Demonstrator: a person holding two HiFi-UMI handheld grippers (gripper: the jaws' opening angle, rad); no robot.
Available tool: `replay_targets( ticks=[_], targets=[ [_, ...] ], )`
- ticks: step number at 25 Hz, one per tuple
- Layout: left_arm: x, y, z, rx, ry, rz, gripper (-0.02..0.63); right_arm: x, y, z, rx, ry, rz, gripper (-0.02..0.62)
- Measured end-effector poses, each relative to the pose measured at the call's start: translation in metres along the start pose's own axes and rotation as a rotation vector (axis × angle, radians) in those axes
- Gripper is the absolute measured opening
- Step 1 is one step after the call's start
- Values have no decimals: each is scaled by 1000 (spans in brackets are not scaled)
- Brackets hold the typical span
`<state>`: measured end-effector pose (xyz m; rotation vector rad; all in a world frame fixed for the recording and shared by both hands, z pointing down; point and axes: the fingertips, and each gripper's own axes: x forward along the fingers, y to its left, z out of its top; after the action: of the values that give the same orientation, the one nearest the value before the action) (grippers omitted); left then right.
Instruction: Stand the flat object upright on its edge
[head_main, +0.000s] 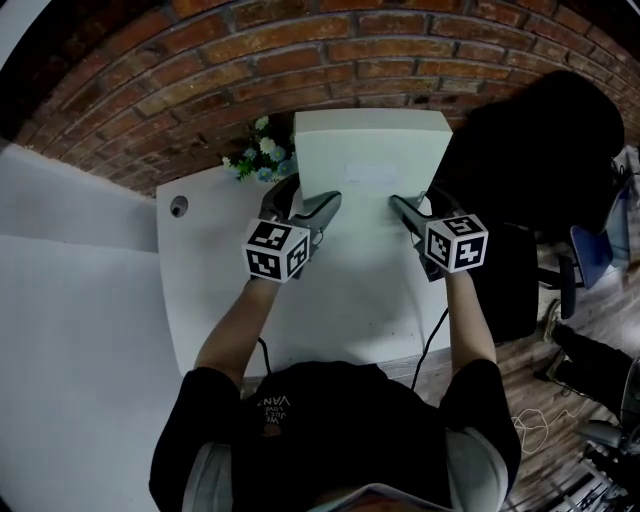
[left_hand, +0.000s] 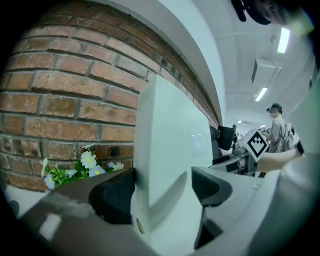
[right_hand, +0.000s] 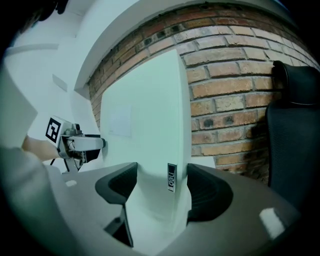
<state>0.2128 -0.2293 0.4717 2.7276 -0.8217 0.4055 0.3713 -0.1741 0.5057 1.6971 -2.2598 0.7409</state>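
Right gripper view alone shows a label (right_hand: 171, 177) on the flat box (right_hand: 145, 120).

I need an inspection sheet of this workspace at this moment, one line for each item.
Surface: white table, one round hole near its left edge.
Job's things: white flat box, upright on its edge before the brick wall.
Clutter: small flowers left of the box.
Grippers: left gripper and right gripper each shut on a side edge of the box.
Cables: two dark cables hang over the table's near edge.
Surroundings: black office chair, wooden floor.
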Motion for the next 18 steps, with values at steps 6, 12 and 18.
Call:
replay_targets(
  ticks=[6,12,18],
  targets=[
    [19,1,13,34,-64,24,362,7,-18,10,-41,4,-21,304],
    [42,8,24,39,-115,36,362,18,-38,22,-69,0,-45,303],
    [61,17,30,24,-140,44,360,33,-55,37,-109,-1,-53,304]
  ],
)
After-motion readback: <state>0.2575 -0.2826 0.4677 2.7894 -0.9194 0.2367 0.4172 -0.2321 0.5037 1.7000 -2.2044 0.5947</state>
